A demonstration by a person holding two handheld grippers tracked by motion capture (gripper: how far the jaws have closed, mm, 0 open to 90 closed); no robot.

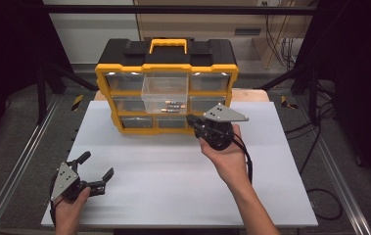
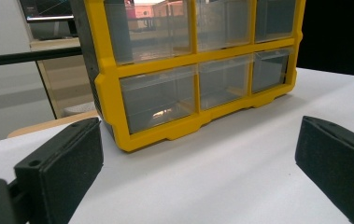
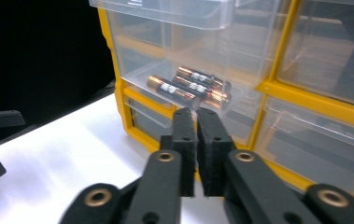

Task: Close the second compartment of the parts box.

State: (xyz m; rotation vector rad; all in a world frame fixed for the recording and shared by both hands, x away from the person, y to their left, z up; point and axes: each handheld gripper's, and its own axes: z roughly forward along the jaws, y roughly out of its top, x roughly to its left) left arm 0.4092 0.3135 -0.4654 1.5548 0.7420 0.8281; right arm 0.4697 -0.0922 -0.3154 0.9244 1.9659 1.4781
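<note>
Right gripper (image 3: 196, 116) fingers together, empty, before batteries (image 3: 188, 86) in pulled-out drawer (image 1: 166, 95); left gripper (image 1: 96, 169) fingers apart

White table (image 1: 173, 196) under the grippers, grey floor (image 1: 21, 122) around it, pale wall (image 1: 90, 29) far ahead, black frame bars (image 1: 41, 93) beside.

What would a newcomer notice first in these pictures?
The yellow and black organizer at the far side of the white table stands out first. Its top middle clear drawer is pulled out, with three batteries lying inside. The right tongs, shut and empty, point at that drawer from just below, while the left tongs rest open near the front left corner.
</note>
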